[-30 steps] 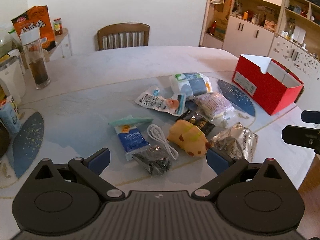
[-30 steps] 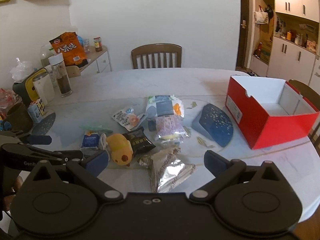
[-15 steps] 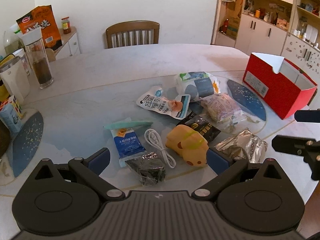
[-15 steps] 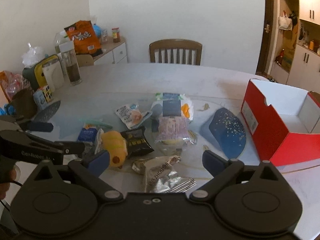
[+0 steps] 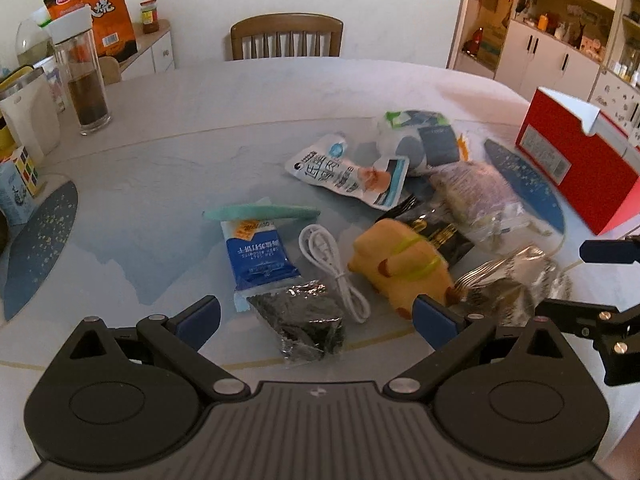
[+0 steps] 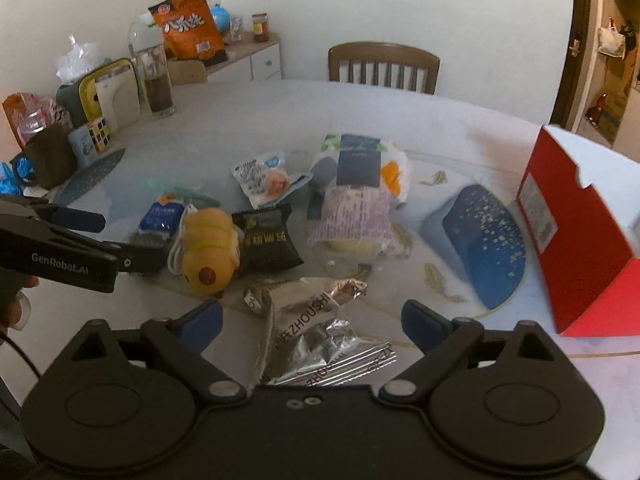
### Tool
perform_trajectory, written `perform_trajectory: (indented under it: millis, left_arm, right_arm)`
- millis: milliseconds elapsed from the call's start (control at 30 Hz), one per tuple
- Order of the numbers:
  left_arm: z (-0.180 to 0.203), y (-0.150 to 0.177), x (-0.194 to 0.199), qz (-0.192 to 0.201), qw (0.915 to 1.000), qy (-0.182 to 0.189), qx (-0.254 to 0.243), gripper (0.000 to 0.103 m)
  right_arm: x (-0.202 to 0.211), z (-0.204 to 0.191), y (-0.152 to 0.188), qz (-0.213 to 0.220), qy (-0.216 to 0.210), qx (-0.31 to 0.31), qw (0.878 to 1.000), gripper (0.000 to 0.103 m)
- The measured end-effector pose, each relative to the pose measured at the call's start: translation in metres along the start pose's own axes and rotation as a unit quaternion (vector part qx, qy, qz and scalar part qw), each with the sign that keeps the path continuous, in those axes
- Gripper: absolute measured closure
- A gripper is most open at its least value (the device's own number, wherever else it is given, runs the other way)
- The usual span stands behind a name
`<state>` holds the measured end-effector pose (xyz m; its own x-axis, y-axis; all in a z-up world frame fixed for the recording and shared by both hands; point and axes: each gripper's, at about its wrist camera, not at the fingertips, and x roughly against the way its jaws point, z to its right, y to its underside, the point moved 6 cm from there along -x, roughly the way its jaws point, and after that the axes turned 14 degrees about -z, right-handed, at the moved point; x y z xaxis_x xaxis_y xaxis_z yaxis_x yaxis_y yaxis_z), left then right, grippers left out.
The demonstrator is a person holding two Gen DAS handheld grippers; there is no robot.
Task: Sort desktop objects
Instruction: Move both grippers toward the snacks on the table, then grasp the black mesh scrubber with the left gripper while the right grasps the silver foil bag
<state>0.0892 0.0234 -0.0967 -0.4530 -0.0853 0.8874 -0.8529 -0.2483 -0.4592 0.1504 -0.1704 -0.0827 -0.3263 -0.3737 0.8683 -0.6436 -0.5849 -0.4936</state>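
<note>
Left gripper [image 5: 316,314], fingers spread, empty, above dark foil packet [image 5: 300,326]; right gripper [image 6: 312,322], fingers spread, empty, above silver snack bag [image 6: 308,328]; objects clustered mid-table [image 5: 168,128]; red box [image 6: 580,232] at right.

Snack packets, a yellow plush toy [image 5: 400,264] and a white cable [image 5: 332,268] crowd the table [image 5: 224,120] directly ahead of both grippers. Bare tabletop lies beyond the pile; a red box [image 6: 580,240] blocks the far right.

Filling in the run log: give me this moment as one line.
phase: approach | left gripper: open over dark foil packet | right gripper: open over silver foil bag | red box: on table
</note>
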Motion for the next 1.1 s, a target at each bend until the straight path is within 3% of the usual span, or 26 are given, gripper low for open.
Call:
perform_trajectory:
  millis: [133,300,433,500,667,833,1100]
  left_arm:
    - [0.000,0.001,-0.010,-0.001,0.9998,-0.021,-0.007,0.003]
    - [-0.005,0.000,-0.021,-0.016,0.9997,-0.020,0.007,0.020]
    - [-0.004,0.002,-0.022,-0.016,0.9996,-0.021,0.005,0.027]
    - [-0.003,0.003,-0.023,-0.021,0.9996,-0.019,0.004,0.037]
    - [-0.003,0.004,-0.024,-0.024,0.9994,-0.026,0.001,0.043]
    - [-0.003,0.004,-0.022,-0.023,0.9994,-0.027,0.001,0.055]
    - [-0.006,0.006,-0.020,-0.026,0.9994,-0.021,0.008,0.064]
  right_arm:
    - [-0.012,0.000,0.000,-0.010,-0.004,0.007,1.000,0.015]
    - [-0.022,0.002,0.000,-0.022,0.001,0.017,1.000,0.022]
    - [-0.024,0.002,-0.002,-0.024,0.003,0.021,0.999,0.026]
    - [-0.027,0.002,-0.002,-0.029,0.006,0.021,0.999,0.029]
    - [-0.029,0.003,-0.003,-0.029,0.002,0.019,0.999,0.035]
    - [-0.029,0.001,-0.004,-0.032,-0.003,0.020,0.999,0.047]
    - [-0.027,0.000,-0.004,-0.040,0.002,0.015,0.999,0.053]
